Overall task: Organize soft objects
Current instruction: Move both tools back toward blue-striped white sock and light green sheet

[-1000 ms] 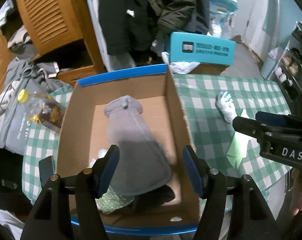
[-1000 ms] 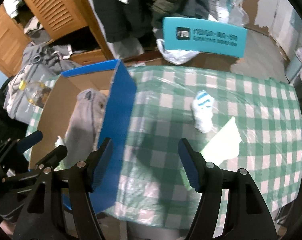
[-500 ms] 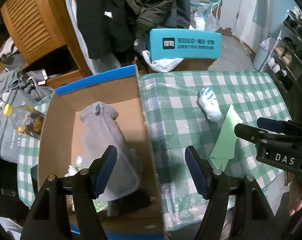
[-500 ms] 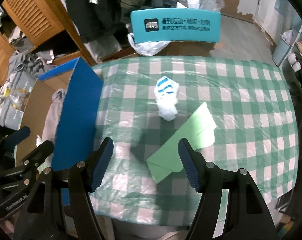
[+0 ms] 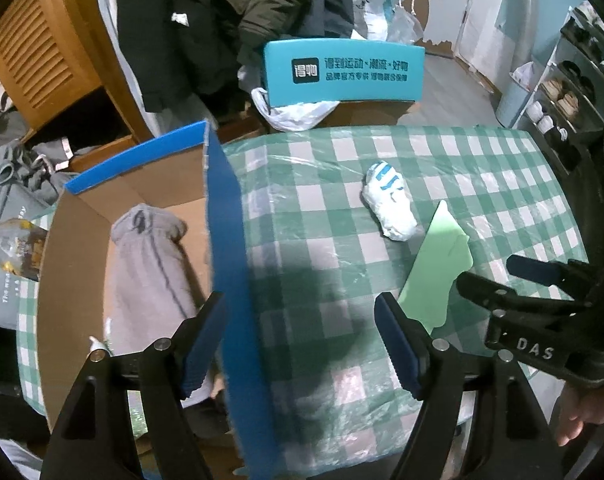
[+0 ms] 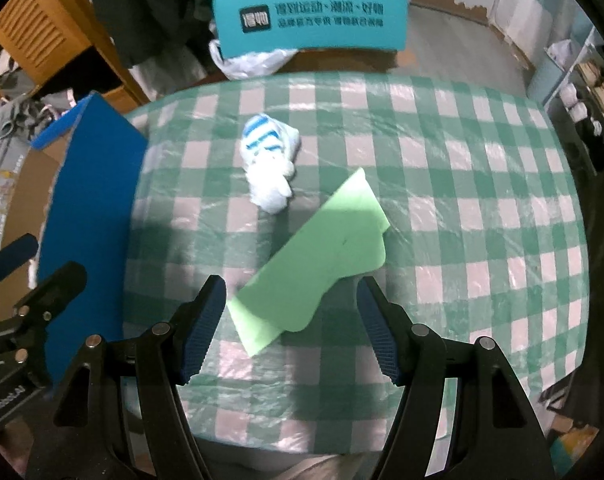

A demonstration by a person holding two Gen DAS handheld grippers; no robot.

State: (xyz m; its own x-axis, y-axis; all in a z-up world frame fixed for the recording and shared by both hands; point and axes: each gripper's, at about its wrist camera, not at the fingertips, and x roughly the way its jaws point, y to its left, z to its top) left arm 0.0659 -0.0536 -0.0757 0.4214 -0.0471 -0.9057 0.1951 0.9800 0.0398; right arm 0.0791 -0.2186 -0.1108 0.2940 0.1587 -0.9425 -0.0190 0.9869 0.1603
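Note:
A white sock with blue stripes [image 5: 390, 204] [image 6: 271, 165] lies bunched on the green checked table [image 5: 482, 168] [image 6: 462, 184]. A flat light green piece [image 5: 436, 272] [image 6: 314, 258] lies beside it, nearer to me. A cardboard box with blue outer walls [image 5: 226, 264] [image 6: 90, 200] stands at the left and holds a grey garment [image 5: 150, 276]. My left gripper [image 5: 298, 344] is open and empty, straddling the box's right wall. My right gripper [image 6: 292, 328] is open and empty, above the green piece's near end.
A teal chair back [image 5: 342, 70] [image 6: 310, 16] stands behind the table with a white plastic bag [image 5: 294, 110] under it. Dark coats [image 5: 230, 12] hang at the back. A wooden cabinet [image 5: 34, 52] and a grey bag [image 5: 6, 280] are at the left.
Both grippers have moved right: the left from over the box interior to over its right wall, the right from beside the box to over the green piece. Both stayed open.

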